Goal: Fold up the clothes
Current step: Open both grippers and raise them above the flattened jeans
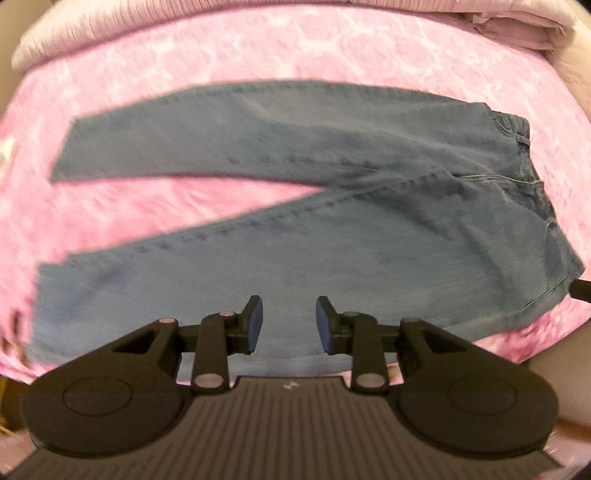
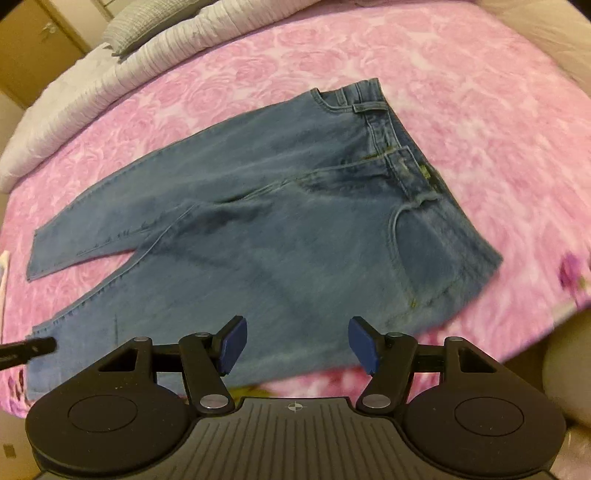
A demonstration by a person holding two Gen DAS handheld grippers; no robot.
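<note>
A pair of blue jeans lies flat on a pink rose-patterned bedspread. Its waistband is at the right and the two legs spread apart toward the left. My left gripper hovers above the nearer leg, open, with nothing between its blue pads. In the right wrist view the jeans show their waistband at the far right and a front pocket near the right edge. My right gripper stands wide open above the hip area, holding nothing. The tip of the other gripper shows at the left edge.
White bedding and a grey pillow lie along the far side of the bed. Folded pale cloth sits at the far right in the left wrist view. A wooden door stands beyond the bed. The bed's near edge runs just below the grippers.
</note>
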